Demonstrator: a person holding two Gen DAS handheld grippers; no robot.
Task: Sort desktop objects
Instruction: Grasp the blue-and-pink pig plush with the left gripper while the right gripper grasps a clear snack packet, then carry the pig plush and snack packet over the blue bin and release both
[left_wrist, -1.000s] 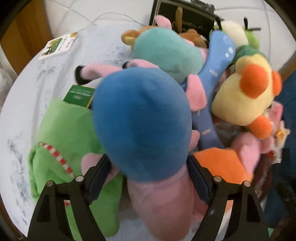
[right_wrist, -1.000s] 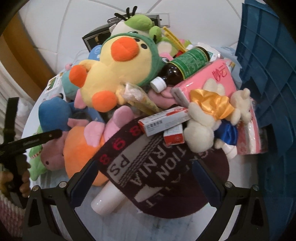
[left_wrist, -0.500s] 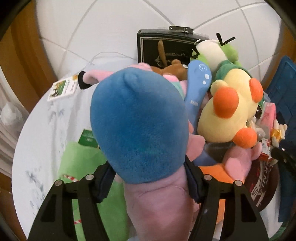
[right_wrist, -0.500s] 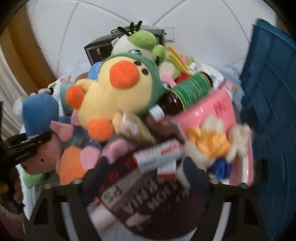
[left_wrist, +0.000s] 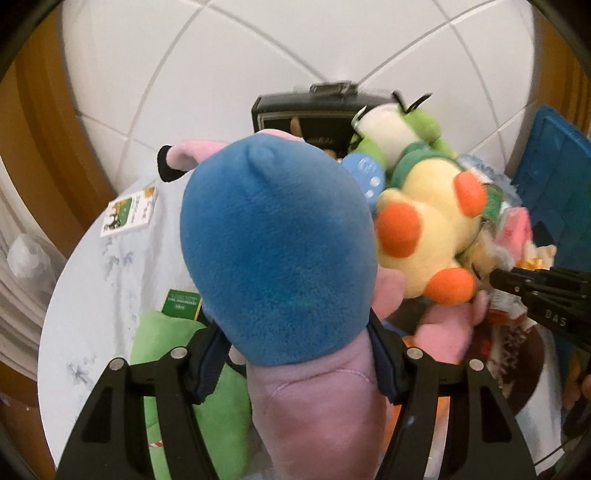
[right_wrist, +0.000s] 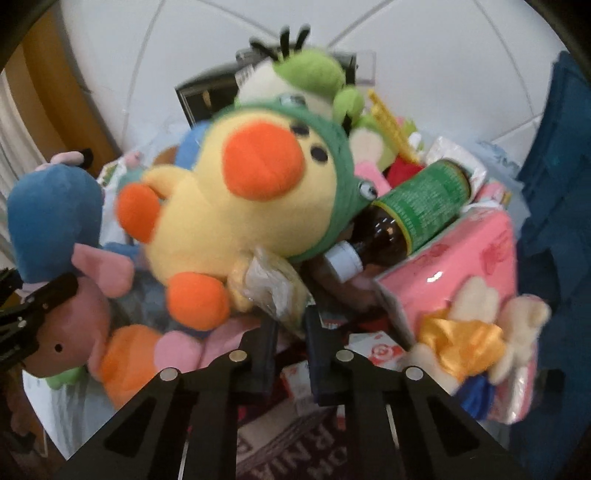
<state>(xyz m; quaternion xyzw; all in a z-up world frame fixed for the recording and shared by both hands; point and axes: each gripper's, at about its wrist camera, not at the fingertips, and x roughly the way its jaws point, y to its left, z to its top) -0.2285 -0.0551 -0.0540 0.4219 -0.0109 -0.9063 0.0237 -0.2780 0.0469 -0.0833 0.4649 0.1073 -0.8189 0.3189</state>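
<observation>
My left gripper (left_wrist: 295, 354) is shut on a plush toy with a blue head and pink body (left_wrist: 277, 236), held above the pile. The right wrist view shows the same toy (right_wrist: 55, 214) at the left, in that gripper (right_wrist: 37, 306). My right gripper (right_wrist: 290, 332) has its jaws closing, almost together, on the lower edge of a clear packet (right_wrist: 273, 291) that pokes out under a yellow duck plush (right_wrist: 236, 206). In the left wrist view its tip (left_wrist: 517, 284) reaches in just right of the duck (left_wrist: 424, 229).
The round white table (left_wrist: 110, 295) carries a heap: a brown bottle (right_wrist: 417, 210), a pink tissue pack (right_wrist: 461, 266), a small bear with a yellow bow (right_wrist: 472, 332), a dark lettered cap (right_wrist: 280, 443), a green plush (left_wrist: 173, 343), a black case (left_wrist: 317, 114). A blue crate (right_wrist: 554, 184) stands right.
My left gripper has risen with the blue and pink plush, clear of the pile. The right jaws went from wide open to nearly together and moved in under the duck.
</observation>
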